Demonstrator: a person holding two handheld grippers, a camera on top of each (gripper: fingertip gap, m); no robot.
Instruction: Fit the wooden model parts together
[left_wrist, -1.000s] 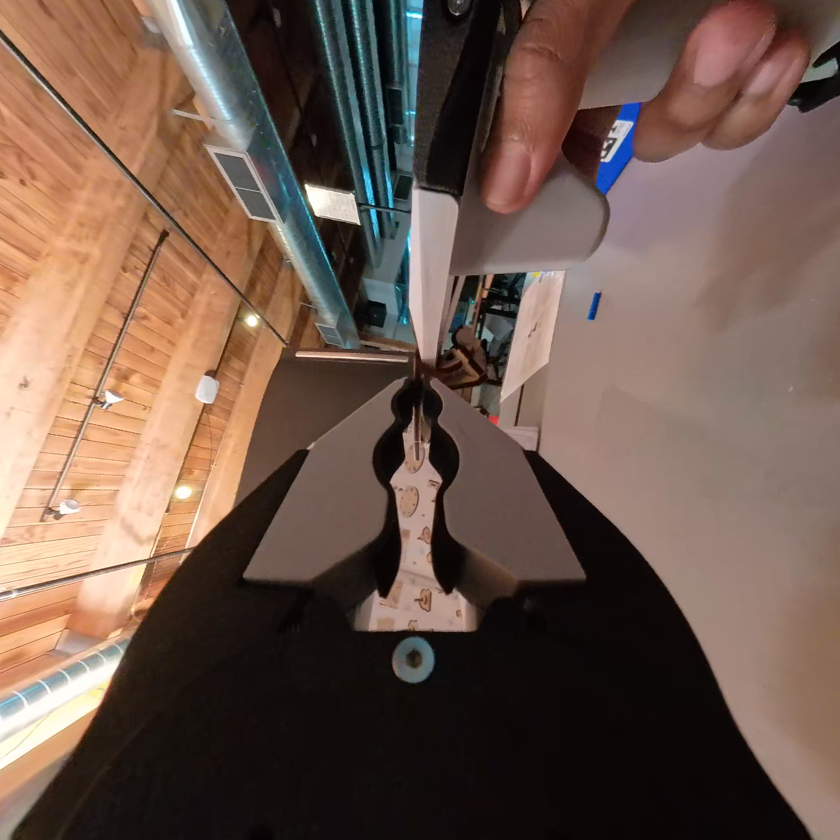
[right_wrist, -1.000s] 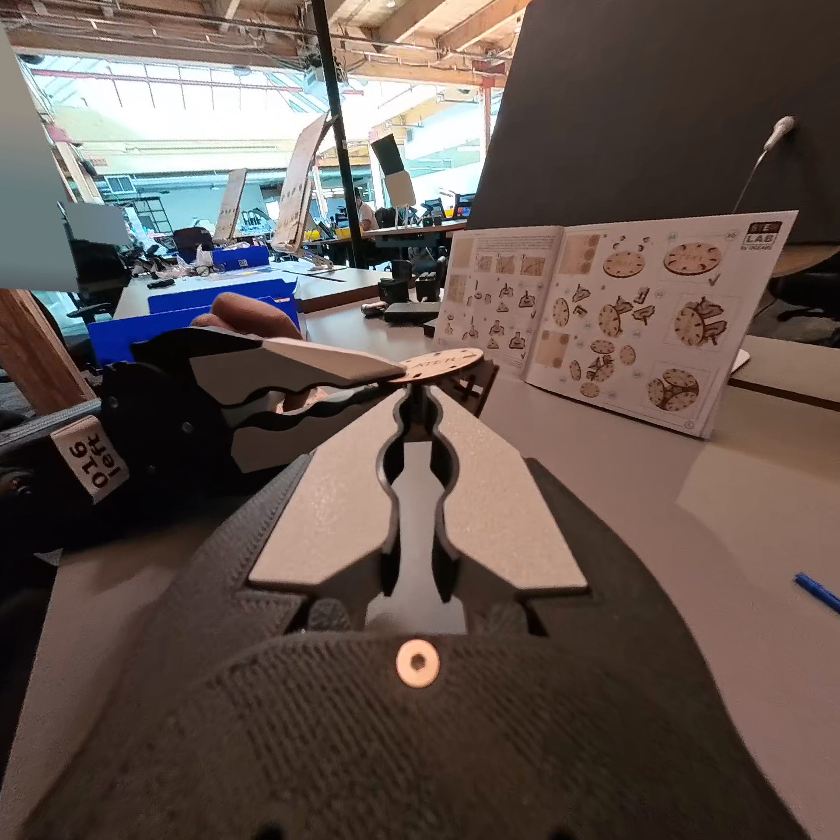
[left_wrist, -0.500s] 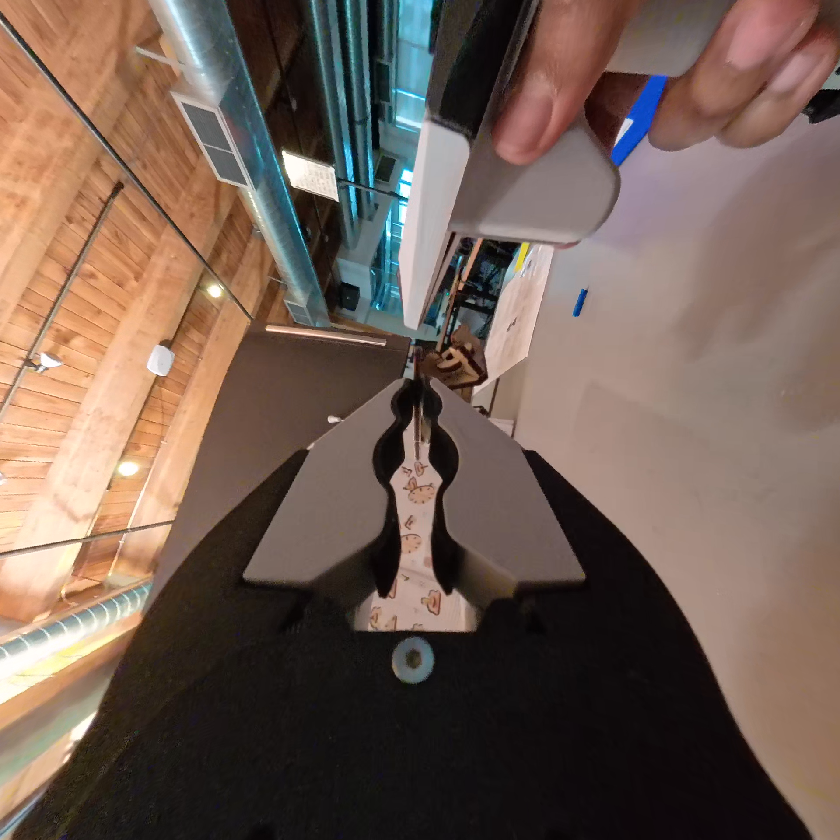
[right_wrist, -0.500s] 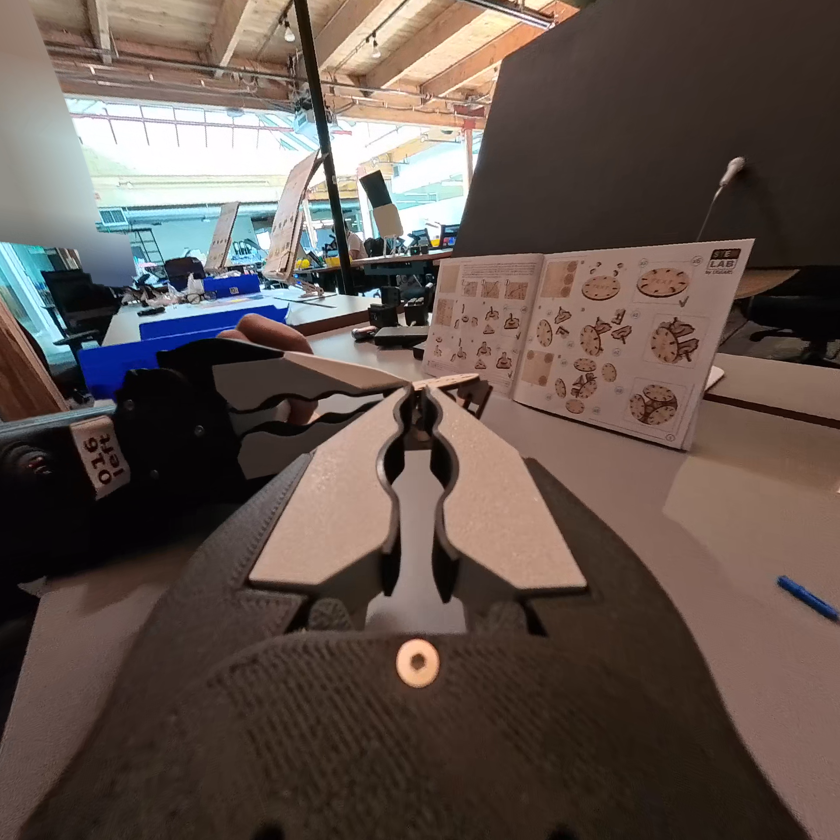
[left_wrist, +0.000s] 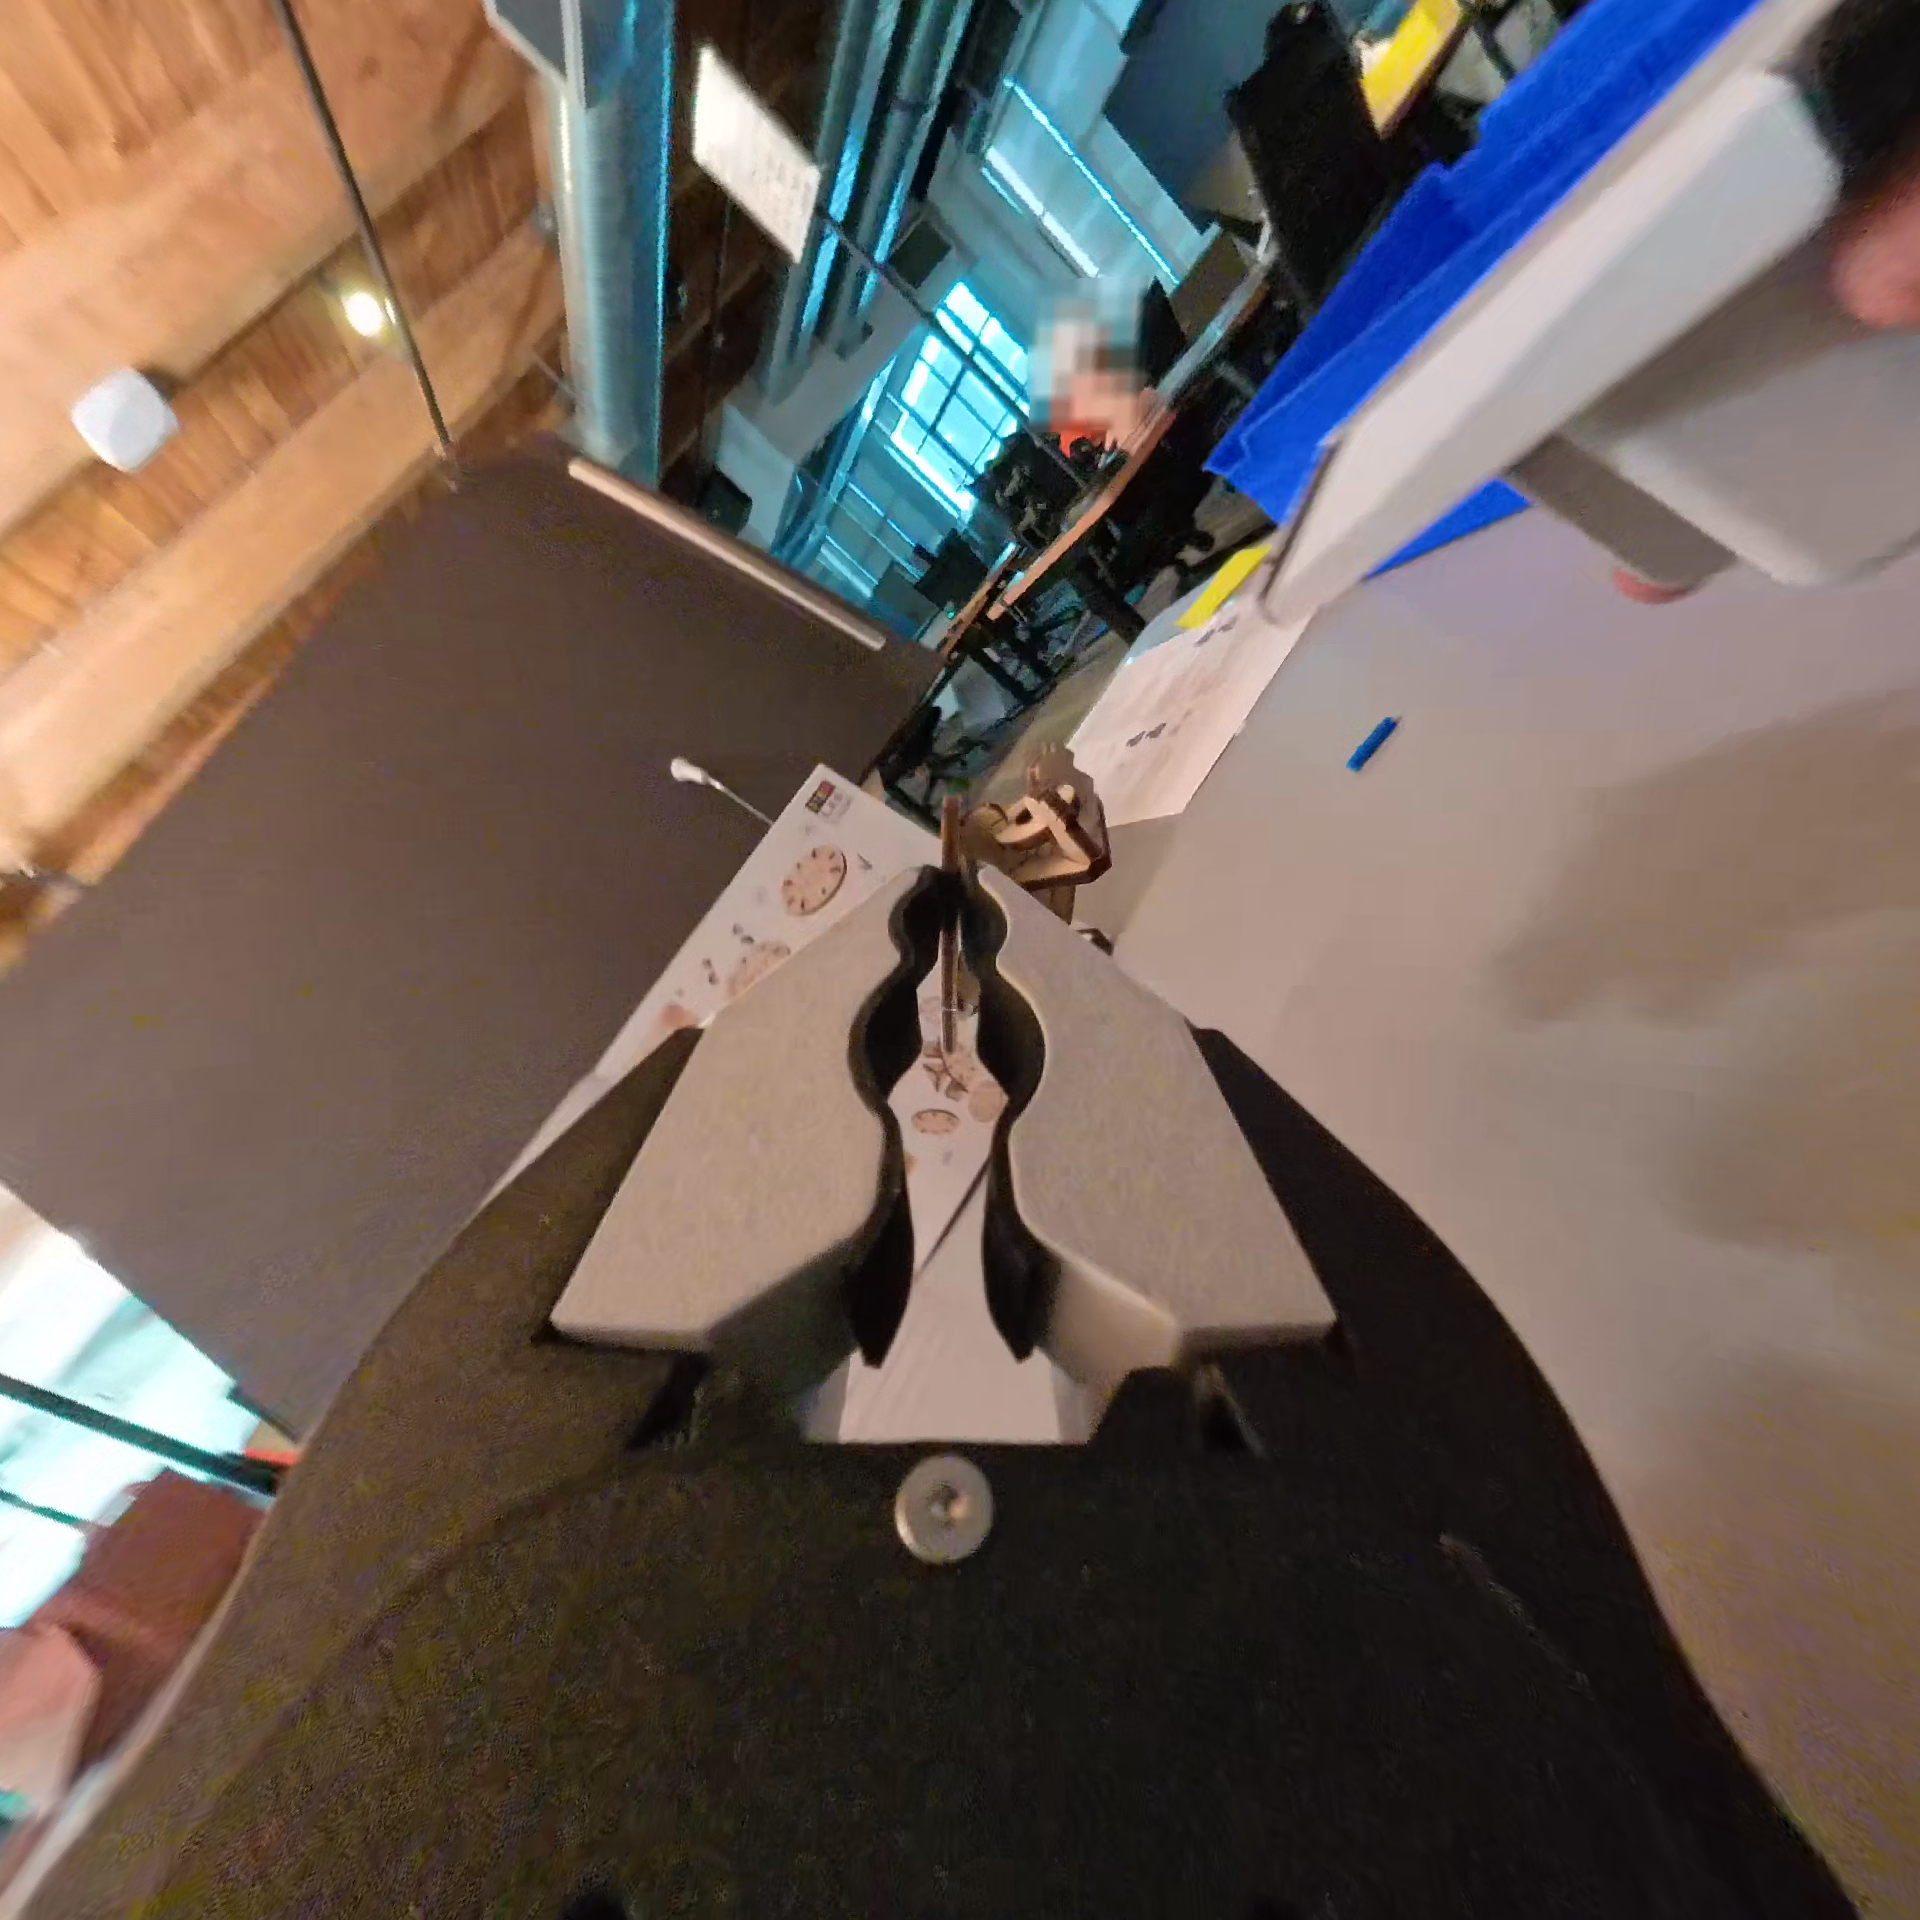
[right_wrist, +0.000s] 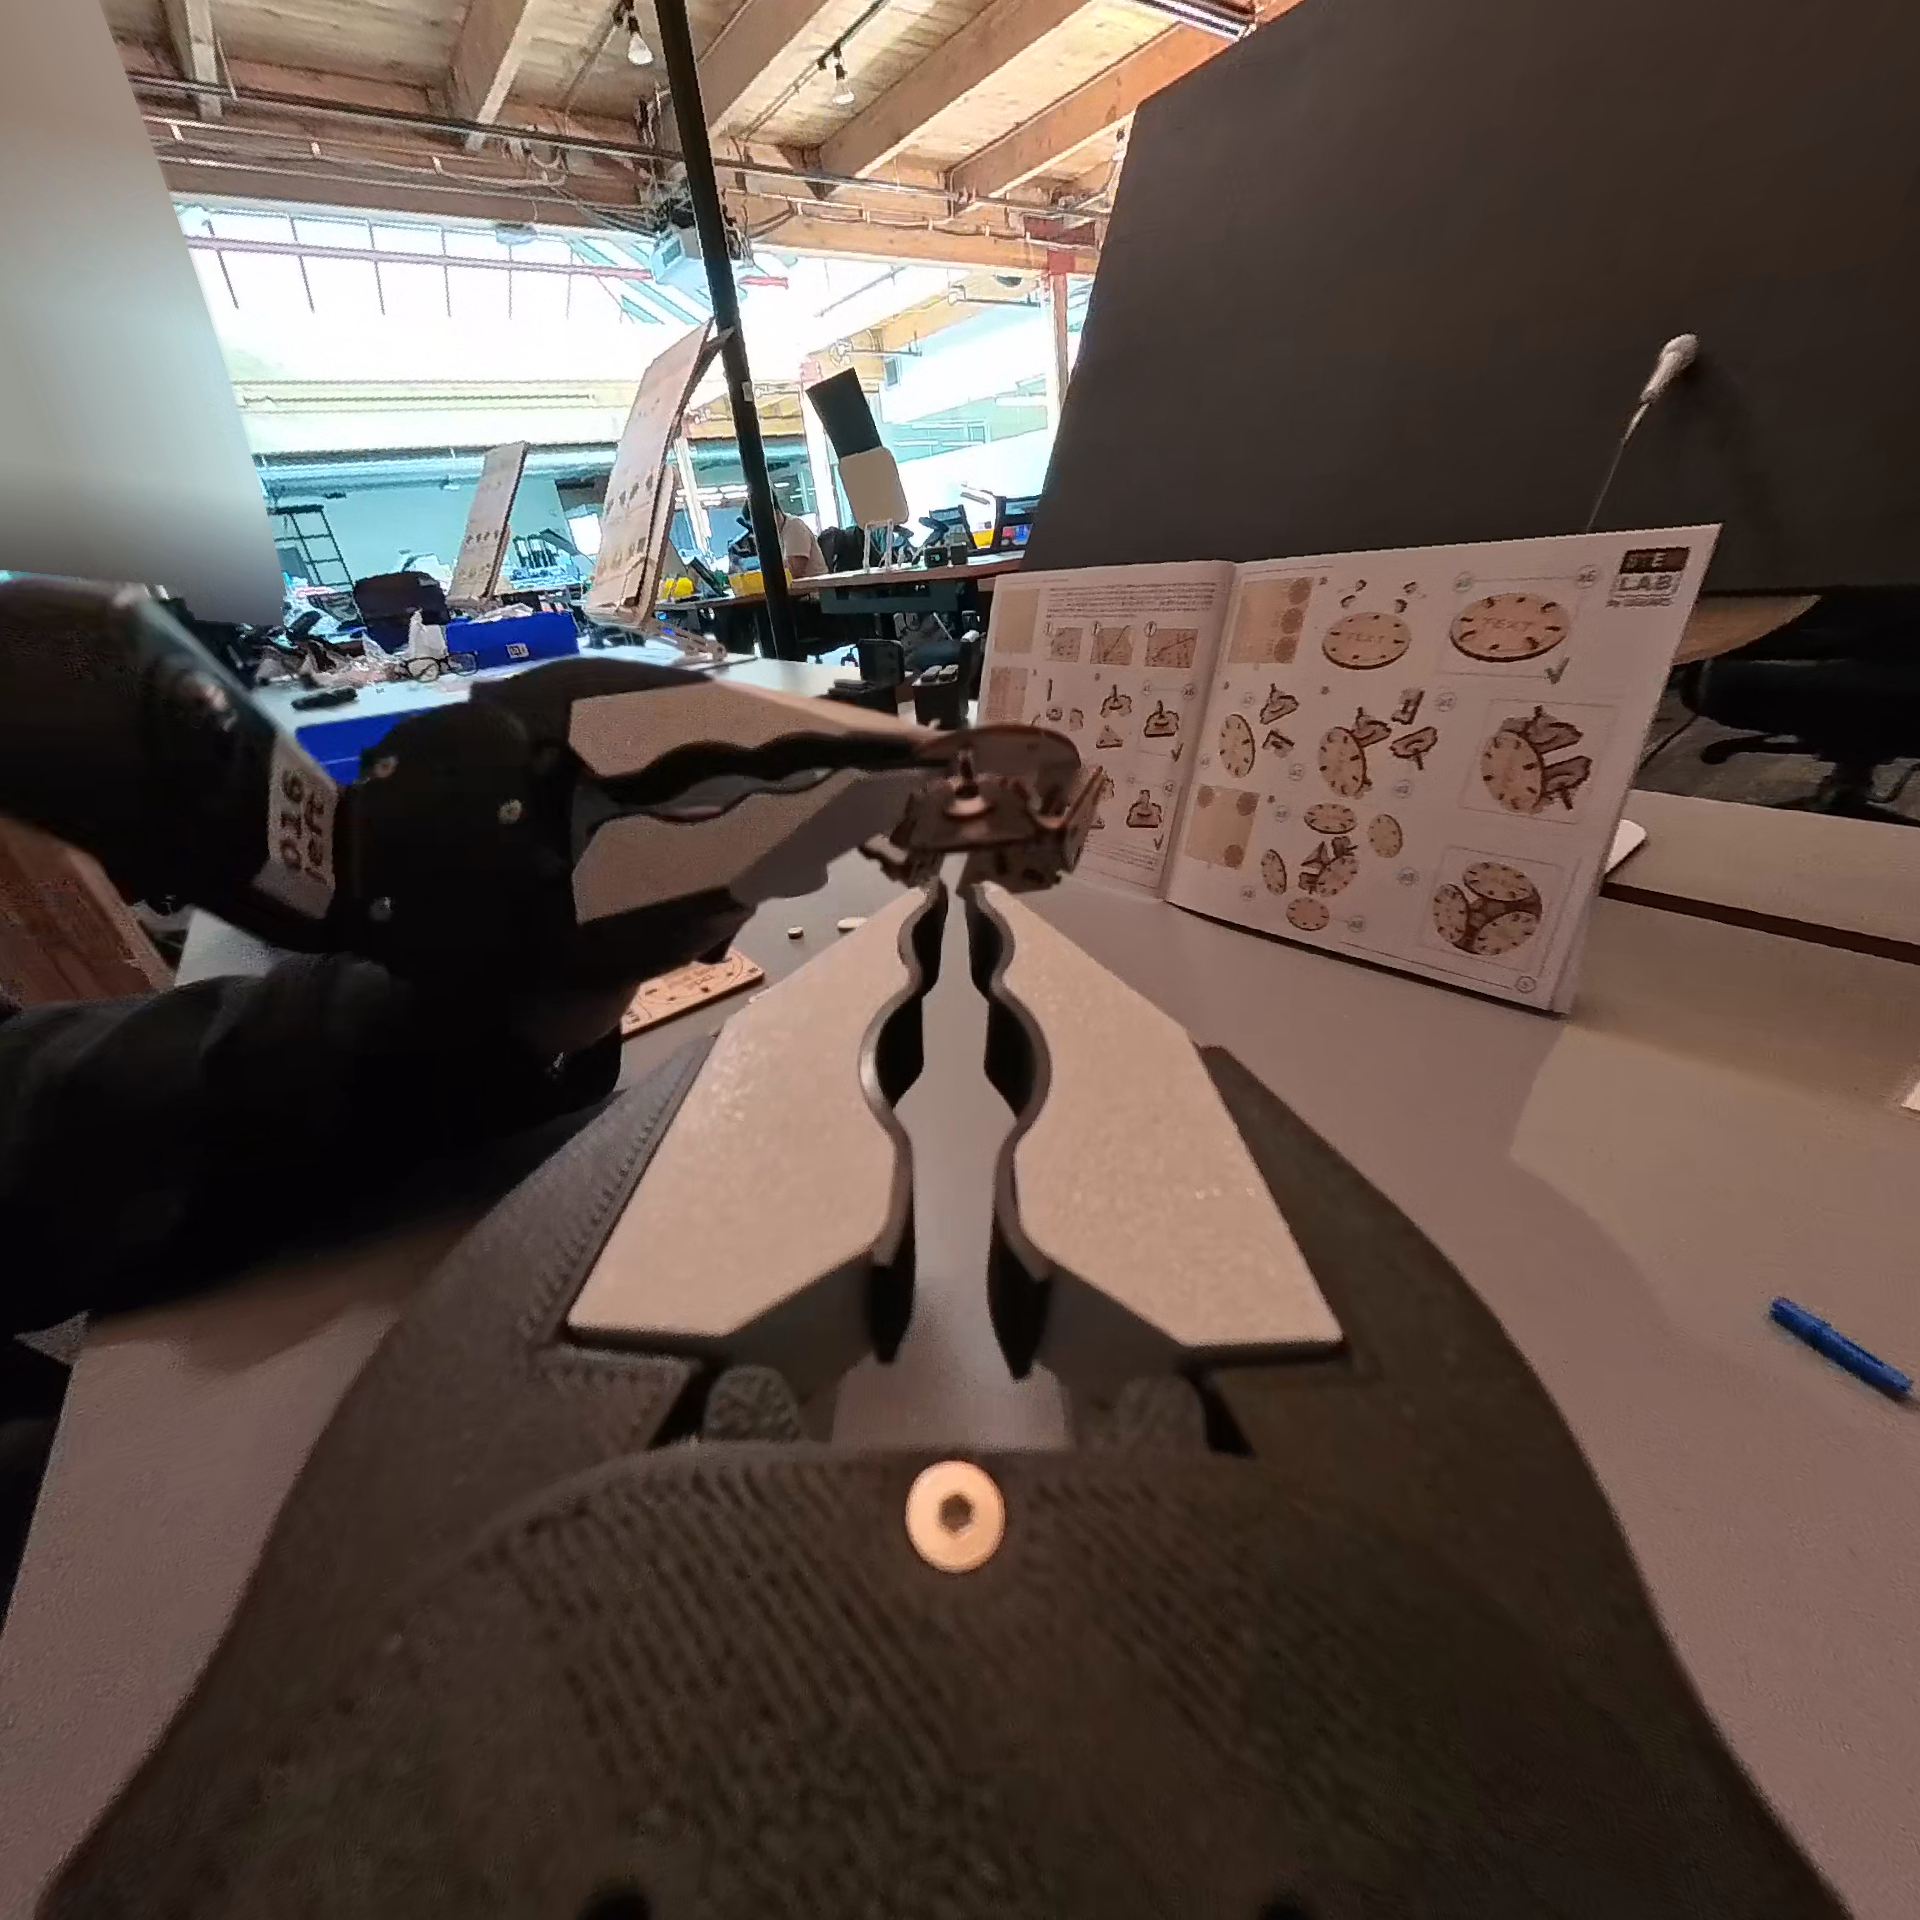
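My left gripper (left_wrist: 948, 883) is shut on a thin round wooden disc (left_wrist: 948, 831), which shows edge-on between its fingertips. In the right wrist view the left gripper (right_wrist: 925, 743) reaches in from the left and holds the disc (right_wrist: 1013, 740) flat, just over a small wooden assembly (right_wrist: 987, 821) with an upright peg. My right gripper (right_wrist: 956, 899) sits just in front of and below that assembly. Its fingers stand nearly together with only a thin slit, and I see nothing between them. In the left wrist view the right gripper (left_wrist: 1288, 587) is well off from the assembly (left_wrist: 1044, 831).
An open instruction booklet (right_wrist: 1403, 748) stands behind the assembly on the grey table (right_wrist: 1455, 1143), against a black board (right_wrist: 1455, 260). A cut wooden sheet (right_wrist: 696, 982) and small pegs (right_wrist: 821, 925) lie under the left gripper. A blue pen (right_wrist: 1839, 1345) lies at the right. A blue bin (right_wrist: 332, 743) is far left.
My right gripper has drawn back from the wooden assembly and its fingers have parted a hair. My left gripper has swung round, still shut on the disc, and holds it over the assembly.
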